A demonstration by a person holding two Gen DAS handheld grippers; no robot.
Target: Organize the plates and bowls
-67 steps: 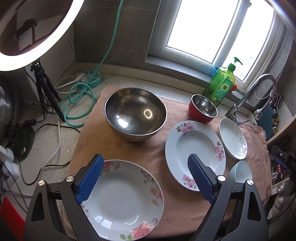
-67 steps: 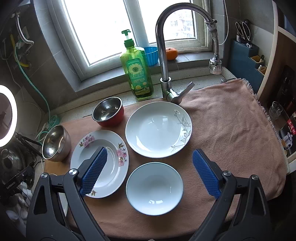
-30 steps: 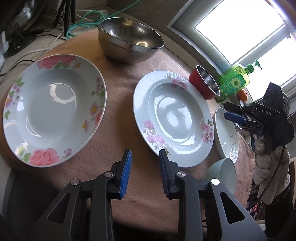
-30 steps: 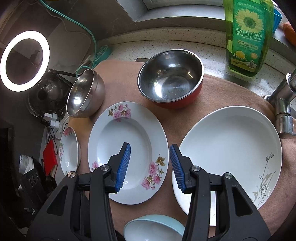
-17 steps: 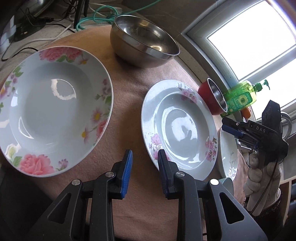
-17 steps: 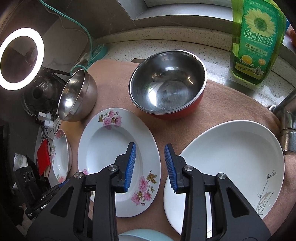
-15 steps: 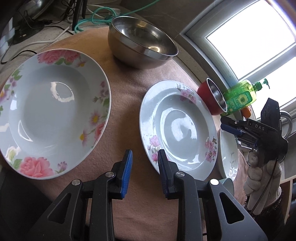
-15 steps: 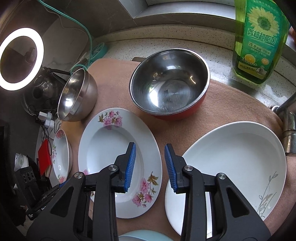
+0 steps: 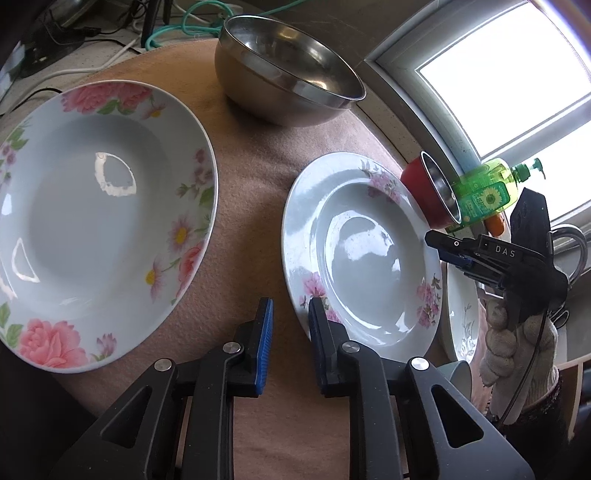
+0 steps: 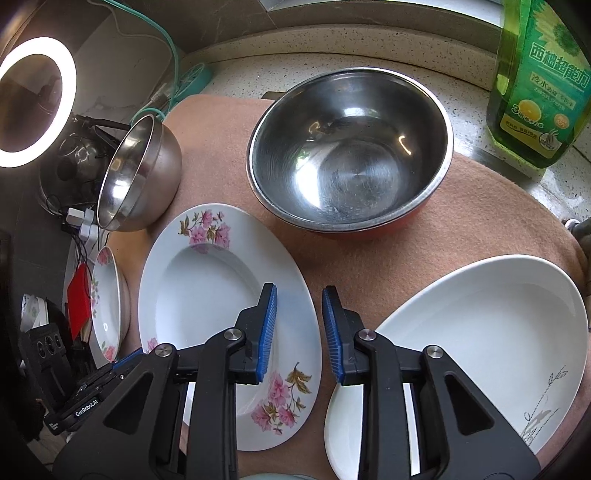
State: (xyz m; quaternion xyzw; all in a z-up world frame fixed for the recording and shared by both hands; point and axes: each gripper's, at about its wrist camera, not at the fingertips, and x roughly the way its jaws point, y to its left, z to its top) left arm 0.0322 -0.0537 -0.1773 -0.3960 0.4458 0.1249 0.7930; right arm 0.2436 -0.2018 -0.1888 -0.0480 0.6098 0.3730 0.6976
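A pink-flowered plate (image 9: 362,258) (image 10: 207,295) lies mid-cloth between both grippers. My left gripper (image 9: 290,314) is narrowly open at its near rim, one pad over the rim, holding nothing. My right gripper (image 10: 297,314) is narrowly open and empty over the plate's right rim; it also shows in the left wrist view (image 9: 448,247). A rose-rimmed plate (image 9: 92,221) (image 10: 107,299) lies at the left. A plain white plate (image 10: 491,332) (image 9: 461,314) lies at the right. A large steel bowl (image 9: 284,70) (image 10: 138,173) and a red steel-lined bowl (image 10: 351,158) (image 9: 428,188) stand behind.
A brown cloth (image 9: 251,147) covers the counter. A green soap bottle (image 10: 539,81) stands by the window sill. A ring light (image 10: 35,99) and cables (image 9: 184,22) are at the left. A pale blue bowl rim (image 9: 458,376) is at the near right, next to the gloved hand.
Both grippers narrowed from wide open and dropped low toward the pink-flowered plate. Over the last half second both crept a little closer to its rims.
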